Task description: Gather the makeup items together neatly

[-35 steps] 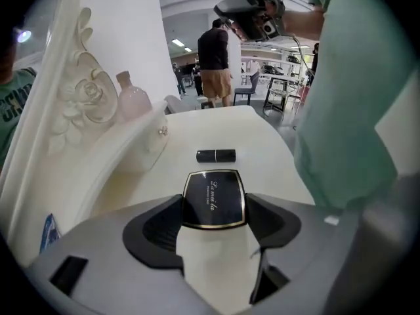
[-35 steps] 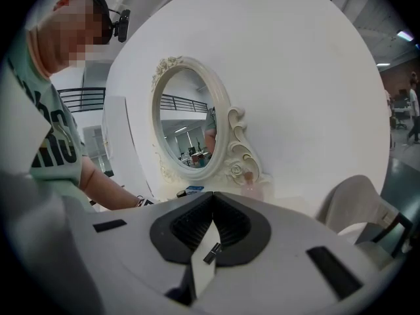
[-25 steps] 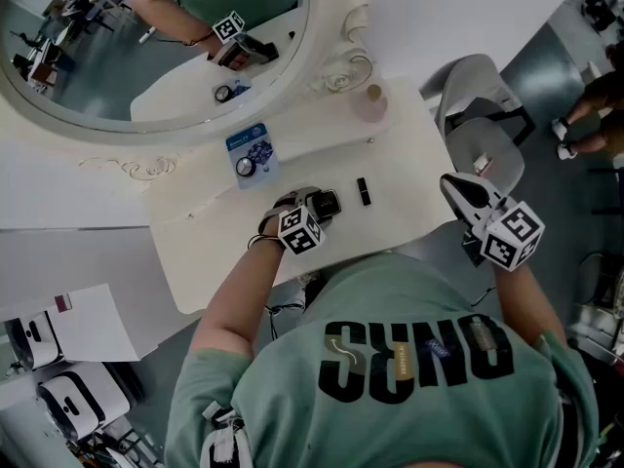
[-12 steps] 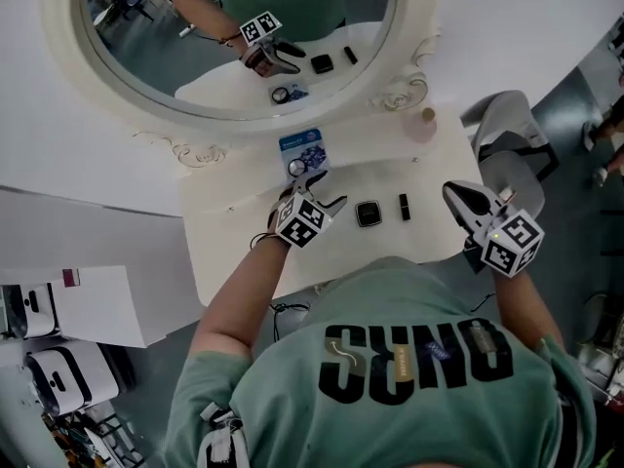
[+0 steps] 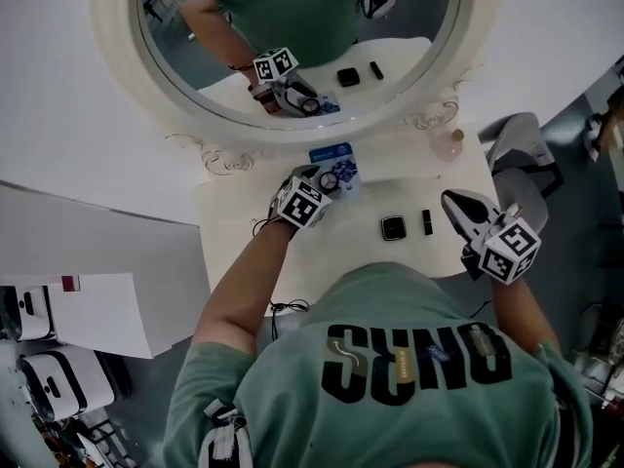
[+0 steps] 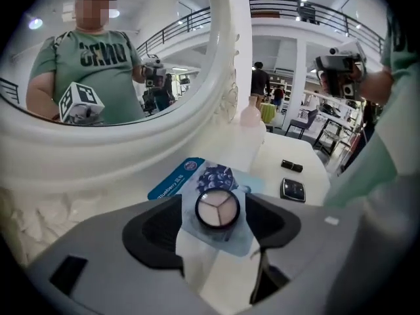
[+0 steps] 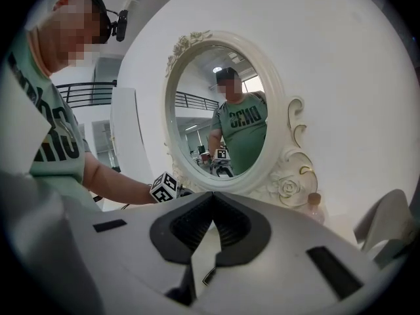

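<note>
Far left: sits the left gripper (image 5: 325, 177) low over the back of the vanity table (image 5: 229, 252), just under the frame of the mirror (image 5: 175, 96), aimed at the blue makeup card (image 5: 336, 154) lying flat there. Reads as a reach for the outlier, since that card lies well apart from the other pieces and probably needs bringing over to them. In the left gripper view, shows jaws spread wide, one dark pad on either side of the card, with the round three-shade pan (image 6: 213, 209) centred in the gap (cannot tell whether the pads already touch the card's edges). Calls, most likely, for a close across the card's width, because a flat card offers only thin edges to catch. Further right, near the middle of the table: lie the square black compact (image 5: 393, 227) and the small black lipstick (image 5: 426, 221) just beside each other, not touching. Looks like the gathering spot. Behind and to their right, close to the mirror's scrollwork, stands a pale pink bottle (image 5: 448, 144), upright. Far right: hangs the right gripper (image 5: 451, 201) at the table's right edge, near the chair (image 5: 522, 154), probably parked out of the way. In its own view, shows pads drawn together to a thin slit with nothing between them, pointing toward the mirror, not at any makeup item.
</note>
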The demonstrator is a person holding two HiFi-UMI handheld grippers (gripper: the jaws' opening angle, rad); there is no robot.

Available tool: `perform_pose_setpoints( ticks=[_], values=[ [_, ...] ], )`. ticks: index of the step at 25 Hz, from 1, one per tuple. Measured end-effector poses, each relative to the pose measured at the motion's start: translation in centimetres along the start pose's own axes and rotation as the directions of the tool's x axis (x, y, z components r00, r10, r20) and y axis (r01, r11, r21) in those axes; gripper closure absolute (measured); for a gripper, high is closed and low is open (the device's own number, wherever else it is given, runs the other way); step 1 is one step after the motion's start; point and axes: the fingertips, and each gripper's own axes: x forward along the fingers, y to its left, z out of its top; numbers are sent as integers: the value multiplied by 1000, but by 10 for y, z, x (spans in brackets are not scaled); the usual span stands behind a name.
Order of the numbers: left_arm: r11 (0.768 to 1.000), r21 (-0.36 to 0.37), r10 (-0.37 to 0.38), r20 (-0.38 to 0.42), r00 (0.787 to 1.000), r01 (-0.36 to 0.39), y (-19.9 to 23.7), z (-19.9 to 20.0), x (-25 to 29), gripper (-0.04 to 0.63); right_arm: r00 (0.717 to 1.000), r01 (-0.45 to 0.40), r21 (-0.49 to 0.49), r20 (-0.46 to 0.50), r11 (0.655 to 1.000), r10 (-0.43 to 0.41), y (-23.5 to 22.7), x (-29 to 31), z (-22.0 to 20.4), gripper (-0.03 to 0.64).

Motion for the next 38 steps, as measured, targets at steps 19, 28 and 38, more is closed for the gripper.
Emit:
perform_pose_setpoints(
  ticks=[19,28,38],
  values=[
    [979,169,-126,80,989,111,-73,37,-29,373,1000,-6,5,-7,1000,6,-8,4,5,621],
    [987,96,-127,-44,991,131,-145,-35,19,373,999,-44,12,-25,999,44,-32,-20,-14,621],
    [997,46,-59,-132,989,66,-160,-77,54,373,998,-32,44,-60,999,35,-54,-55,-46,621]
  ],
)
